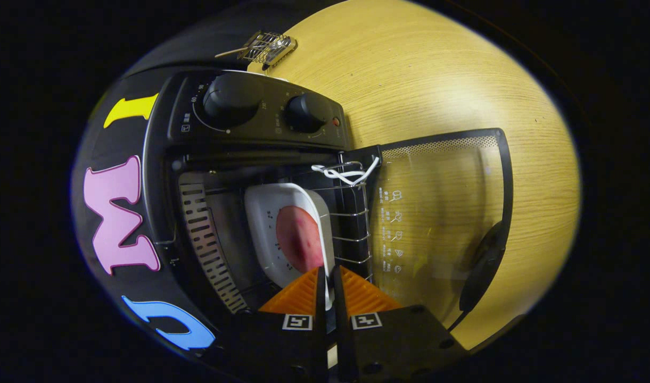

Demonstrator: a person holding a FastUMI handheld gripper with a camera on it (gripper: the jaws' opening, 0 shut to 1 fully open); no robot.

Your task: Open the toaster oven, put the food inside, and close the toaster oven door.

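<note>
I've got the gripper (328,284) pinched tight on the rim of the white plate (269,223), both fingers (298,295) pressing it from either side with hardly a gap between them. The plate stands on edge in this rolled view, and the reddish food (299,238) sits on its inner face, just ahead of my fingertips. The plate is inside the mouth of the toaster oven (250,175), against the wire rack (351,223). A white cord (346,174) is tied to the rack's front bar. The oven's glass door (442,213) hangs fully open over the wooden desk (436,80), its dark handle (482,271) at the far end from the hinge. Two black knobs (231,101) sit on the control panel beside the cavity. Beyond the oven, at the far edge of the desk, lies a small wire-mesh tool (266,47) with a thin stick handle.
</note>
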